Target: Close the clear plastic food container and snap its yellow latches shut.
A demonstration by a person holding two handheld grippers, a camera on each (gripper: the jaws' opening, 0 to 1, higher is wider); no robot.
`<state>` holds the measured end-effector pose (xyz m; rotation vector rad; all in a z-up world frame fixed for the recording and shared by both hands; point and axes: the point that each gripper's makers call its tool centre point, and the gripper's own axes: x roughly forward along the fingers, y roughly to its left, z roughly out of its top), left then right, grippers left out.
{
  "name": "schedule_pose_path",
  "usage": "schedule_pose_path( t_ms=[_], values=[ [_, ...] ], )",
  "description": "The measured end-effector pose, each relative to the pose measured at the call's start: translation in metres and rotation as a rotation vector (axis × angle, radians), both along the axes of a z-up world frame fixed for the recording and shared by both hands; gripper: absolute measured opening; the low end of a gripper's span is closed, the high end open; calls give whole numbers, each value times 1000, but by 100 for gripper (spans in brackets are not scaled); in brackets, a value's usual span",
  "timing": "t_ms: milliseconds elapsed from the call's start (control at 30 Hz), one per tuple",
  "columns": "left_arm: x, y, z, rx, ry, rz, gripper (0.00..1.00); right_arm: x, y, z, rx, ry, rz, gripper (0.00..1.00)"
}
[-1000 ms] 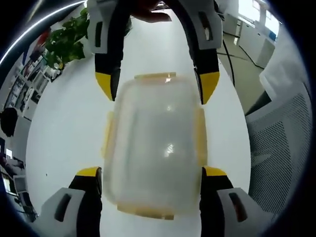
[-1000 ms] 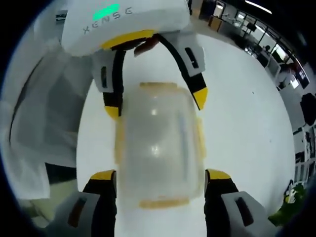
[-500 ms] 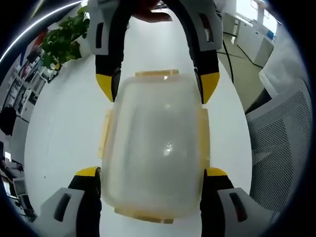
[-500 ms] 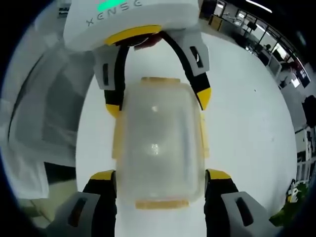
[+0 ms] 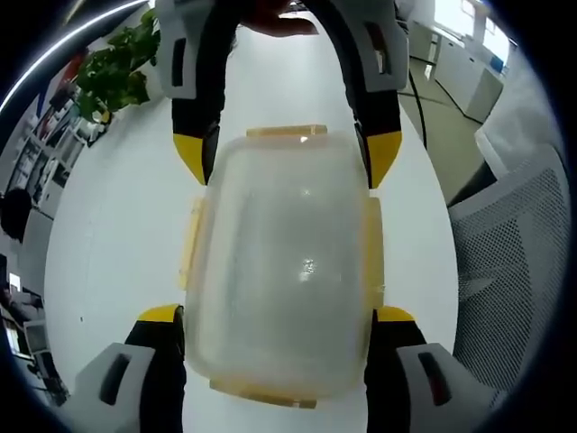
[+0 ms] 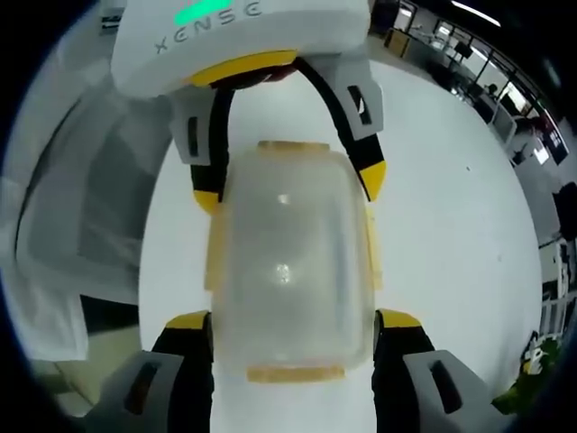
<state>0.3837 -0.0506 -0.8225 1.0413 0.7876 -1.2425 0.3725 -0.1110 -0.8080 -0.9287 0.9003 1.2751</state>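
Note:
A clear plastic container point(image 5: 284, 271) with its lid on lies on the white table point(image 5: 117, 234). Pale yellow latches point(image 5: 287, 133) show at both ends and along both long sides. My left gripper point(image 5: 278, 316) is open, its yellow-tipped jaws straddling the near end of the box, close against its sides. From the opposite end my right gripper point(image 5: 287, 161) straddles the far corners in the same way. In the right gripper view the container point(image 6: 288, 271) sits between the right gripper point(image 6: 293, 317) and the left gripper point(image 6: 288, 189). Side latches point(image 6: 215, 257) stand slightly out from the walls.
A grey mesh chair point(image 5: 505, 262) stands off the table's edge, also seen as the chair point(image 6: 81, 207) in the right gripper view. A potted plant point(image 5: 108, 77) sits at the table's far corner. Office desks and shelves lie beyond the table point(image 6: 451, 207).
Both cameras have drawn slightly closer to the container, which looks larger now. The jaws' spread is unchanged and the box has not shifted on the table.

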Motion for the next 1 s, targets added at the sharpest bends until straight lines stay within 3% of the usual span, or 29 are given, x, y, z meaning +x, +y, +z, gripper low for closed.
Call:
schedule_pose_path(
  t_ms=[467,1000],
  values=[
    [-8,30,-1,4,-1,16,83,-8,30,1,7,-1,11,72],
    [-19,86,-1,5,-2,43,83,-17,86,0,-5,-4,31,72]
  ],
)
